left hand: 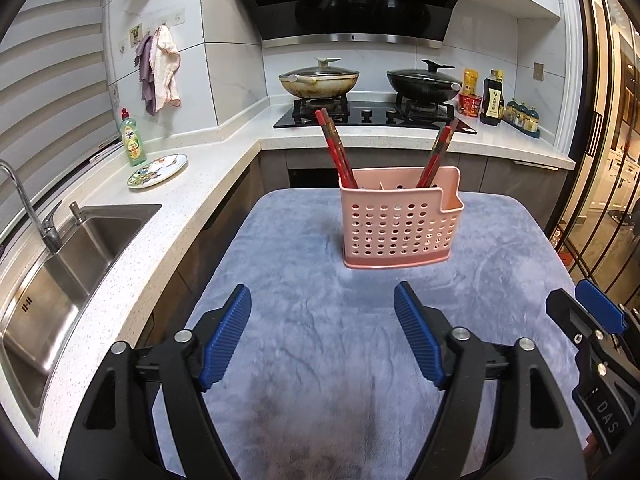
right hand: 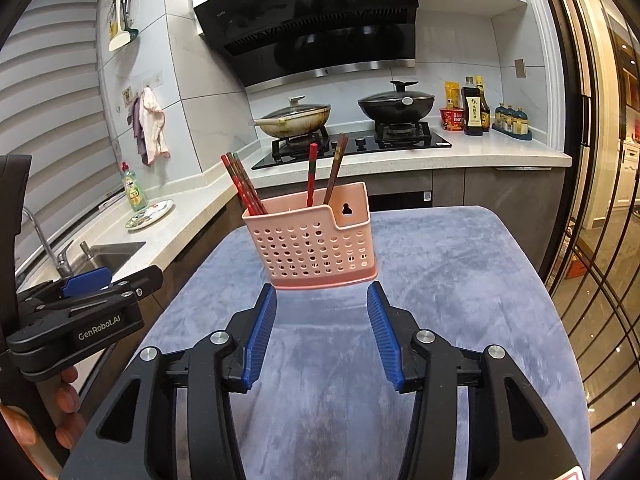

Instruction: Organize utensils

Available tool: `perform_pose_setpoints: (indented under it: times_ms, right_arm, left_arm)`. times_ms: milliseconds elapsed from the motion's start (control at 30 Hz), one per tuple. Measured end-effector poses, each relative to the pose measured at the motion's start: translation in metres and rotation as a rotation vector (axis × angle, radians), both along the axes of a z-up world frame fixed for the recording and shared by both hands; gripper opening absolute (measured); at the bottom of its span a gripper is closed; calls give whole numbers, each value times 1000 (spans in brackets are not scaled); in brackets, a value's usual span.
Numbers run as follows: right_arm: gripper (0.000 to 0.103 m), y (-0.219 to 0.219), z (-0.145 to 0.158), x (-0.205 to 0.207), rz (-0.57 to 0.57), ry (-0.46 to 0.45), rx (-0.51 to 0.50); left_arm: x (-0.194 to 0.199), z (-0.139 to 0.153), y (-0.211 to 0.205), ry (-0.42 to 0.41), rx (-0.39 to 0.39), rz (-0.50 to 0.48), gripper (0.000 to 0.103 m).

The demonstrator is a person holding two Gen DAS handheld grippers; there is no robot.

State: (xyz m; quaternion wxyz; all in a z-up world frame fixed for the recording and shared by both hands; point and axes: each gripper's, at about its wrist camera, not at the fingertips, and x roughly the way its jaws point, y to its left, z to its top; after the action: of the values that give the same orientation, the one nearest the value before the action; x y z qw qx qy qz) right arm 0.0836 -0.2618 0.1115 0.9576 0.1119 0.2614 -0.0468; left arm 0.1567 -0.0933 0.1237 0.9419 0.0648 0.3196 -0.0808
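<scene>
A pink perforated utensil holder (left hand: 400, 224) stands upright on a blue-grey cloth-covered table (left hand: 304, 320). Red and brown chopsticks (left hand: 338, 152) lean out of its left end, and others (left hand: 438, 156) lean out toward its right. In the right wrist view the holder (right hand: 312, 244) has chopsticks at its left (right hand: 244, 186) and middle (right hand: 326, 172). My left gripper (left hand: 322, 328) is open and empty, short of the holder. My right gripper (right hand: 322, 320) is open and empty, just in front of the holder's base. Each gripper shows in the other's view, the right (left hand: 592, 320) and the left (right hand: 100, 288).
A white counter (left hand: 168, 196) with a steel sink (left hand: 60, 272), a dish soap bottle (left hand: 132, 140) and a painted plate (left hand: 158, 170) runs along the left. A gas hob (left hand: 372, 114) with two lidded pans is at the back. Sauce bottles (left hand: 494, 100) stand right of it. A glass door (left hand: 608, 160) is at the right.
</scene>
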Motion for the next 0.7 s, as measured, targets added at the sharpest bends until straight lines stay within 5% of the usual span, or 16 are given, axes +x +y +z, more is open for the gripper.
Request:
perform_pose_setpoints:
  times_ms: [200, 700]
  right_arm:
    - [61, 2, -3, -6, -9, 11, 3]
    - [74, 13, -17, -4, -5, 81, -38]
  left_arm:
    - [-5, -9, 3, 15, 15, 6, 77]
    - [-10, -33, 5, 63, 52, 14, 87]
